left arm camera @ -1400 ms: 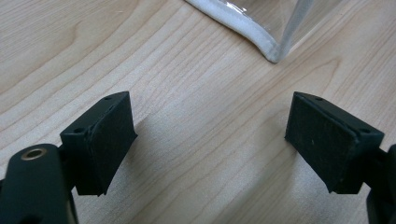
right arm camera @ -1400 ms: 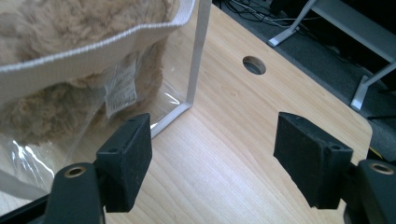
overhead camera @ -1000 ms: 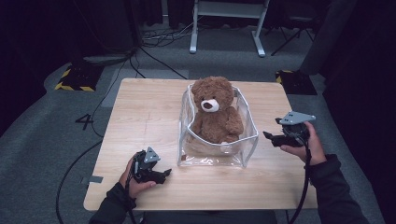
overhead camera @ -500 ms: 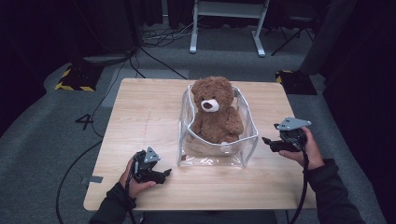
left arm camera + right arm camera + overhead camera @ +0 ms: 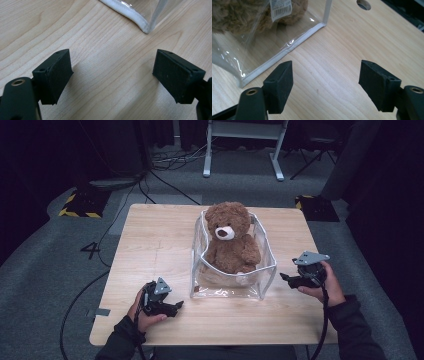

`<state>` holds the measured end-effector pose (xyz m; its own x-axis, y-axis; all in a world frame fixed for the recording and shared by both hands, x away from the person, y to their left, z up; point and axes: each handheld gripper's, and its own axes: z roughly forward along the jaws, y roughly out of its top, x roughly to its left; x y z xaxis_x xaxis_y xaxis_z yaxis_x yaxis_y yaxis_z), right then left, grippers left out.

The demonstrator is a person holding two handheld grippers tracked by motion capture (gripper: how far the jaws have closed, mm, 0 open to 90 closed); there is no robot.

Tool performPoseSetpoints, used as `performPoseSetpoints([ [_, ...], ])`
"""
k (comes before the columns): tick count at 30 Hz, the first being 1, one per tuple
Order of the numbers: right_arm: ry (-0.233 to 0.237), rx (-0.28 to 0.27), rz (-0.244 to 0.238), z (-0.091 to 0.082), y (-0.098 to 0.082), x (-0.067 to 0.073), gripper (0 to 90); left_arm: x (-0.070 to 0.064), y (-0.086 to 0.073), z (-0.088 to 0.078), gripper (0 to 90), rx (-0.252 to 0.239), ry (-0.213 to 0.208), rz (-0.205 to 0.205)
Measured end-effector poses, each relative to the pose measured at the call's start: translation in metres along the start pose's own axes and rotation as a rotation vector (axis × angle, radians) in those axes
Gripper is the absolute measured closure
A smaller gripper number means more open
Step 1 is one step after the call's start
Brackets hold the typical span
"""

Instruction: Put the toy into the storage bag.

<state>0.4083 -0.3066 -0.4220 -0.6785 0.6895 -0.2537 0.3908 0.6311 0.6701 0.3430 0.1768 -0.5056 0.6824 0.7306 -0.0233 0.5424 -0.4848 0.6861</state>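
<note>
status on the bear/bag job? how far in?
Done: the brown plush teddy bear sits inside the clear plastic zip bag with white trim, whose top gapes open. In hand: nothing. The left tongs and right tongs both stand open over the light wooden table, flanking the bag. Left, probably: closing the bag.
</note>
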Motion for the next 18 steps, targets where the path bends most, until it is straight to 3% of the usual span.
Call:
performPoseSetpoints([
  [18,0.013,0.005,0.009,0.003,-0.022,0.007,27.6,0.0,0.0,0.0,15.8,0.0,0.0,0.0],
])
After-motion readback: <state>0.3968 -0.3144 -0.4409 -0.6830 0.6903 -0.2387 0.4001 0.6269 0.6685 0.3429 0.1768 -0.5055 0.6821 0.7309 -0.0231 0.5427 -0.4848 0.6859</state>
